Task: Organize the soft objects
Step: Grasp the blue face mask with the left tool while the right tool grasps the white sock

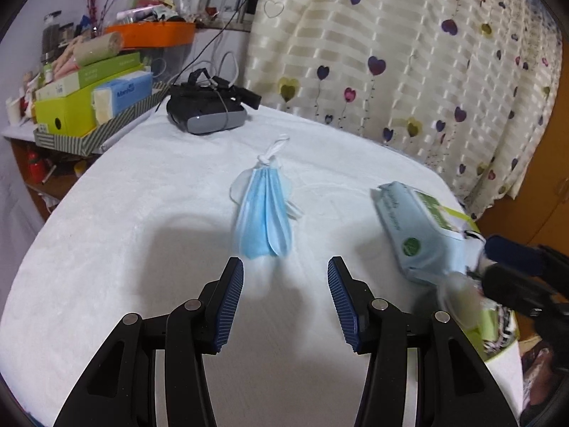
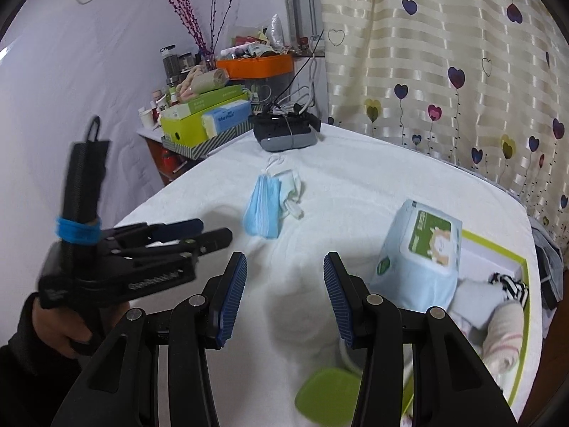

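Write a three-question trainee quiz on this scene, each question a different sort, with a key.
1. True or false: the left gripper is shut on the masks.
2. What rests against the green box? A) headset B) wipes pack C) a cup
3. Fill in: the masks lie on the white ____.

Key: 1 false, both it and the right gripper are open and empty. 2 B. 3 cloth.
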Available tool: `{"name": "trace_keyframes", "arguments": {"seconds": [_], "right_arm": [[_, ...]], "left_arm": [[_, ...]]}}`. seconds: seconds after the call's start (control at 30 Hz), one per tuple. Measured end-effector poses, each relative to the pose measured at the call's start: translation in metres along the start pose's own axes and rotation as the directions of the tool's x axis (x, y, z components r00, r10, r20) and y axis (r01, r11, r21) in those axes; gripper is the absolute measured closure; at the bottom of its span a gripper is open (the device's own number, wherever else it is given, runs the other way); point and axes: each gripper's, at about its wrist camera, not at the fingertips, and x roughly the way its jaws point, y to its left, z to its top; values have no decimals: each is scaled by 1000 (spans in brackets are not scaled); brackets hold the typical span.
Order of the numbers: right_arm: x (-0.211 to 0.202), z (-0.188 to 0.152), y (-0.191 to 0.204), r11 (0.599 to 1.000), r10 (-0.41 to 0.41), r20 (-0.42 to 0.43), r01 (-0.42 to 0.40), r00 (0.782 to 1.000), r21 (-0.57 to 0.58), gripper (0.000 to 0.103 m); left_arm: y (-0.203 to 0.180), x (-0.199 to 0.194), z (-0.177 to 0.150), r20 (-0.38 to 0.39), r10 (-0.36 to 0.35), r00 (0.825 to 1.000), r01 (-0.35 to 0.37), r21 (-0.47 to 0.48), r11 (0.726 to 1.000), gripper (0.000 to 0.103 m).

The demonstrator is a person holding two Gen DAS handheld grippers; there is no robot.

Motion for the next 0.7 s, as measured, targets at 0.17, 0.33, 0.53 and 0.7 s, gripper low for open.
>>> {"name": "trace_keyframes", "arguments": {"seconds": [0.17, 0.33, 0.53, 0.7], "right_arm": [[10, 13, -6, 1000, 14, -7, -14, 1000, 7, 57], [15, 20, -15, 1000, 14, -7, -14, 1000, 21, 57], [18, 25, -25, 999, 1, -9, -1, 1000, 36, 57], [17, 27, -24, 999, -2, -7, 2, 1000, 34, 57]], "left_arm": [[8, 37, 14, -47, 3, 999, -3, -3, 1000, 51], [12, 69, 23, -77, 20, 997, -21, -15, 1000, 50], [12, 83, 29, -70, 89, 994, -91, -29, 995, 54], [13, 72, 22, -61, 98, 993, -100, -30, 994, 77]]}}
